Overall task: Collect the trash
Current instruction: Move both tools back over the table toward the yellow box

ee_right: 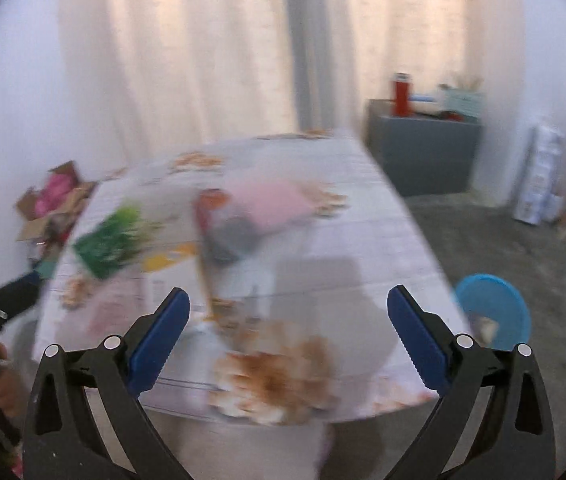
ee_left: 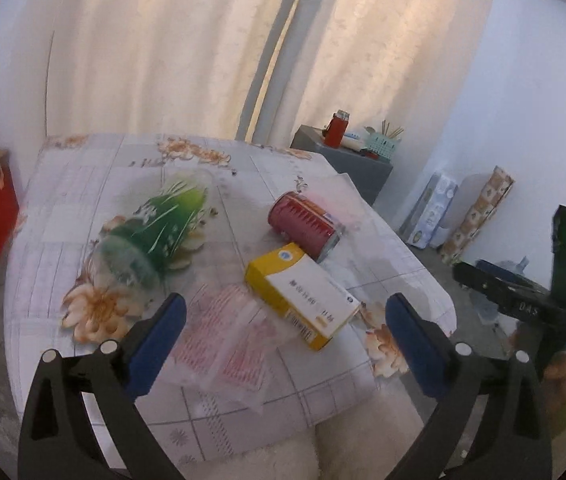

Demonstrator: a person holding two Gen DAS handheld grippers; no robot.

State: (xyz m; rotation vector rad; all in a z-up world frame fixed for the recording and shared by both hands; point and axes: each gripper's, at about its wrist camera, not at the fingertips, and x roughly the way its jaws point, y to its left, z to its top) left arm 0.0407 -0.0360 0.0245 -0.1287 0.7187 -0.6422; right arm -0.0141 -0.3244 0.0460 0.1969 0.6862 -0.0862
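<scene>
While you hold both tools above the near table edge, your left gripper (ee_left: 283, 320) stands with its blue pads spread wide and nothing between them; your right gripper (ee_right: 289, 320) is equally wide and empty.

Left wrist view, sharp: just beyond the pads lies a flat clear wrapper (ee_left: 227, 336) printed with red marks, thin and crinkled. Right of it sits a yellow-and-white box (ee_left: 303, 292), rectangular card, long axis running from upper left to lower right of the frame. Beyond that, a red can (ee_left: 307, 226) lies on its side along the same diagonal, its metal end toward lower right. At centre left, a green-printed plastic cup (ee_left: 151, 232) lies tipped over, its narrower base toward lower left and its wide mouth toward upper right. All rest on the floral tablecloth (ee_left: 83, 200).

Only this view shows your right tool's body (ee_left: 523, 304) at the right edge.

Right wrist view, motion-blurred: the trash reads as colour smears. Only this view shows a blue bin (ee_right: 495, 300) on the floor at lower right, round and plastic, plus an open cardboard box (ee_right: 51, 204) at left.
</scene>
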